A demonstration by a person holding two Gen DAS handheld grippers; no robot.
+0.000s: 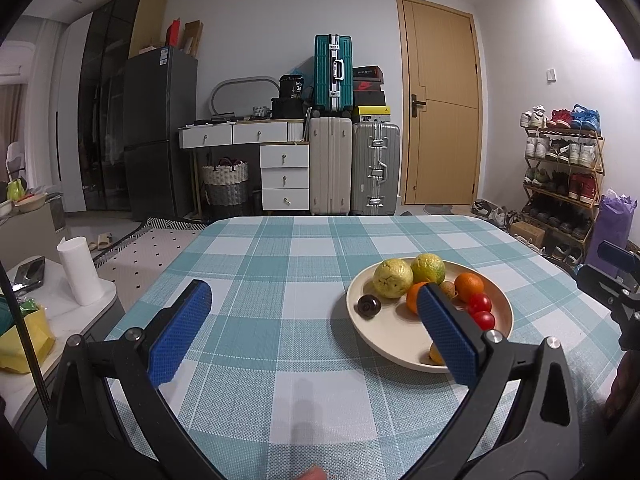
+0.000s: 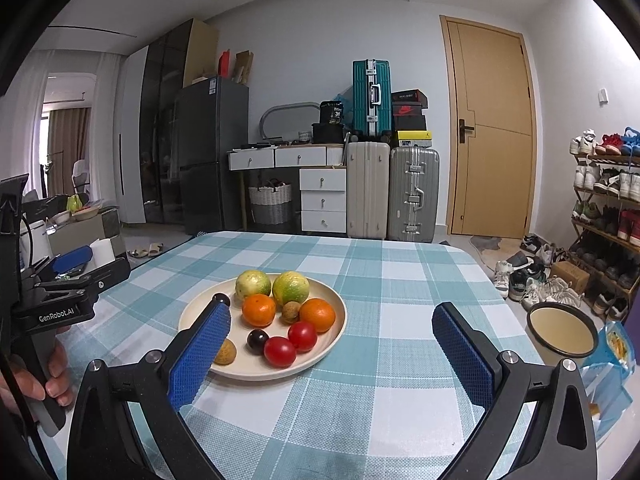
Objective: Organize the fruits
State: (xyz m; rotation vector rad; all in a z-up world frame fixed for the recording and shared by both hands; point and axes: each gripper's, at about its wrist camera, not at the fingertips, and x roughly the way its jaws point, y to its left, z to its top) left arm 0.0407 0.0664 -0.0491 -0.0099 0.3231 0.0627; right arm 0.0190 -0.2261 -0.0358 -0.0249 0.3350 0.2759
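A cream plate (image 2: 332, 332) sits on the checked tablecloth and holds two yellow-green citrus fruits (image 2: 253, 284), two oranges (image 2: 259, 310), two red tomatoes (image 2: 280, 351), a dark plum (image 2: 257, 340) and small brown fruits (image 2: 291, 311). The plate also shows in the left wrist view (image 1: 380, 336). My left gripper (image 1: 316, 320) is open and empty, its right finger over the plate's near side. My right gripper (image 2: 332, 340) is open and empty, its left finger over the plate's left edge.
A cream bowl (image 2: 562, 334) and a snack bag (image 2: 616, 344) lie at the table's right edge. A white paper roll (image 1: 80, 272) stands on a side table to the left. Suitcases, drawers and a shoe rack (image 2: 608, 216) line the far wall.
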